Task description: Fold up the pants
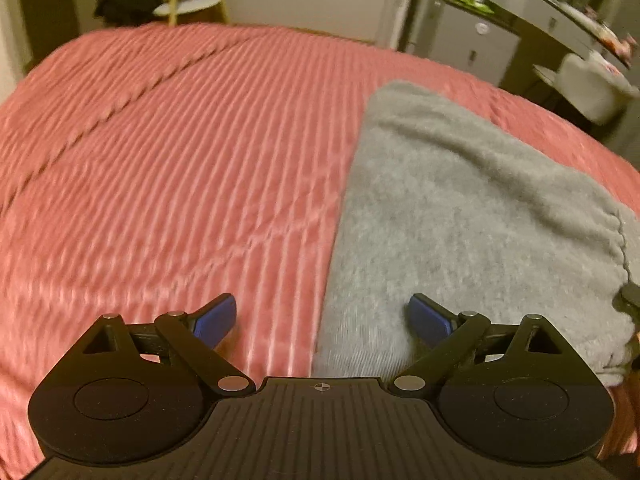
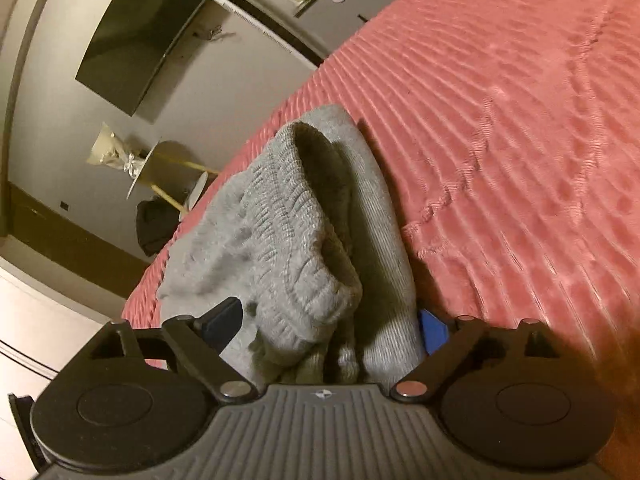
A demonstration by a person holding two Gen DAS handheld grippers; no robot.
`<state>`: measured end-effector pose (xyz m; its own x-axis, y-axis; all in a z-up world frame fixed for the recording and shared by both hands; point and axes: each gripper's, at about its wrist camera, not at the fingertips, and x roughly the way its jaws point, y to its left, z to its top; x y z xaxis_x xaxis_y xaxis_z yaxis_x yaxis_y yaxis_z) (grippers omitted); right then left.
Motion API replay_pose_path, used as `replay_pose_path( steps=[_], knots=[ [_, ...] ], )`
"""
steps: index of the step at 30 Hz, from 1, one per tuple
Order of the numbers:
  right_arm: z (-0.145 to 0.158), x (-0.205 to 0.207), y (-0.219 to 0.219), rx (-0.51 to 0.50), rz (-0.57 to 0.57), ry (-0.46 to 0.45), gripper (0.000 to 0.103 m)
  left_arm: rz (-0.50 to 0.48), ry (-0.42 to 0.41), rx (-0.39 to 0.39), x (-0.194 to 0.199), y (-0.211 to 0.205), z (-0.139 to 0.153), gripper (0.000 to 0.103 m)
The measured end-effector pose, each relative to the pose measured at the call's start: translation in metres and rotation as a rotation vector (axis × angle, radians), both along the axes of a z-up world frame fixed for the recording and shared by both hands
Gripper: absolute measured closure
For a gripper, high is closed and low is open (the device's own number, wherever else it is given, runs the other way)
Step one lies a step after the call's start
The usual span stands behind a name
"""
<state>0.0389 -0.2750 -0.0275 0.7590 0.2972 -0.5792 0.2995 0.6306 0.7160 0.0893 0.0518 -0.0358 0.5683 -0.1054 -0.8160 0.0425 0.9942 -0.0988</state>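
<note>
Lying on a ribbed pink bedspread (image 1: 160,152), grey knit pants (image 1: 460,208) sit partly folded. Right gripper (image 2: 328,330) has bunched fabric between its spread fingers; whether it grips is unclear. Left gripper (image 1: 322,318) hovers wide open, empty, over the pants' edge.

A bed with a ribbed pink cover (image 1: 168,152) filled the room. A dark television (image 2: 136,40) hung on the grey wall (image 2: 208,92). A grey cabinet (image 1: 464,40) stood nearby, in warm dim light.
</note>
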Motion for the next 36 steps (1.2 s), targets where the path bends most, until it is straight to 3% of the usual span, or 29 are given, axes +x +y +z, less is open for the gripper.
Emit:
replay_pose_path(
  steps=[3,4,8,11,13,15,16,18,24,26,27,28,29,31,33,35,36],
  knots=[
    [-0.004,0.015,-0.004,0.028,0.011,-0.002,0.011,-0.033,0.004,0.006,0.012,-0.002,0.003,0.007],
    [-0.006,0.014,-0.003,0.032,0.013,-0.001,0.011,-0.035,0.018,-0.008,0.017,-0.001,0.005,0.011],
    [-0.009,0.018,-0.004,0.028,0.028,-0.008,0.012,-0.053,0.017,-0.175,0.028,0.007,0.016,0.007],
    [-0.013,0.012,0.0,0.004,0.016,-0.023,0.024,-0.054,0.073,-0.158,0.047,0.006,0.002,0.007],
    [-0.013,0.008,0.005,-0.024,0.017,-0.04,0.038,-0.056,0.119,-0.172,0.058,0.009,-0.013,0.008],
    [-0.013,0.007,0.007,-0.002,0.025,-0.071,0.042,-0.101,0.161,-0.289,0.064,0.014,-0.025,0.008],
    [-0.014,0.005,0.001,0.056,0.013,-0.083,0.042,-0.138,0.183,-0.369,0.067,0.017,-0.031,0.007],
    [-0.021,0.007,-0.007,0.14,0.006,-0.094,0.039,-0.163,0.203,-0.401,0.072,0.017,-0.041,0.005],
    [-0.023,0.036,0.002,0.137,0.089,-0.075,0.008,-0.193,0.22,-0.456,0.099,0.008,-0.041,0.006],
    [-0.021,0.045,0.006,0.123,0.096,-0.059,0.008,-0.193,0.211,-0.396,0.106,-0.004,-0.041,0.021],
    [-0.019,0.047,0.008,0.106,0.091,-0.049,0.013,-0.185,0.211,-0.382,0.107,-0.008,-0.042,0.025],
    [-0.017,0.049,0.01,0.081,0.083,-0.034,0.034,-0.193,0.192,-0.39,0.106,-0.01,-0.04,0.039],
    [-0.013,0.045,0.008,0.029,0.075,-0.009,0.046,-0.211,0.175,-0.385,0.103,-0.012,-0.035,0.046],
    [-0.003,0.042,0.013,-0.034,0.109,-0.031,0.05,-0.243,0.14,-0.367,0.095,-0.014,-0.028,0.054],
    [0.004,0.04,0.016,-0.057,0.13,-0.054,0.049,-0.262,0.12,-0.39,0.092,-0.009,-0.03,0.053],
    [-0.001,0.044,0.013,-0.04,0.127,-0.033,0.04,-0.223,0.155,-0.405,0.095,-0.005,-0.043,0.031],
    [-0.006,0.049,0.012,-0.01,0.129,-0.021,0.037,-0.2,0.172,-0.427,0.098,-0.005,-0.048,0.029]
  ],
)
